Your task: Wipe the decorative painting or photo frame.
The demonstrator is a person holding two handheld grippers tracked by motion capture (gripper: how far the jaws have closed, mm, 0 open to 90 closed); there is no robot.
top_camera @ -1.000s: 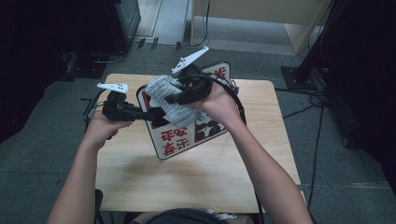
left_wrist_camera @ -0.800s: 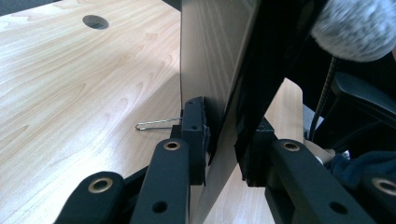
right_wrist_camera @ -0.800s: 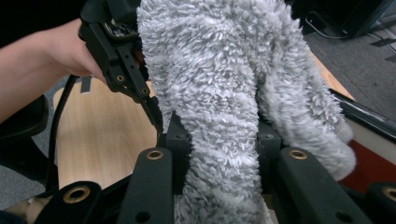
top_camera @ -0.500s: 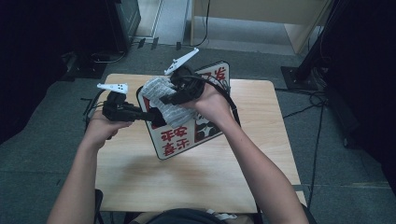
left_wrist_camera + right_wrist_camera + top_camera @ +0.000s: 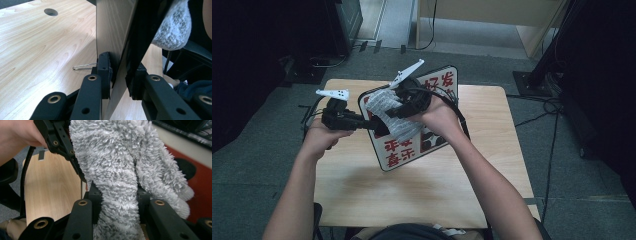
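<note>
Table evenly lit, surroundings dark; soft shadows; close-ups slightly blurred.

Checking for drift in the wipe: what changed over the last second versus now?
The right gripper slid the grey cloth a little leftward across the board, its white plate swinging the same way. Nothing was grasped or released: it stays shut on the cloth. The left gripper stays clamped on the board's edge, and the board sits tilted on the table as before.
</note>
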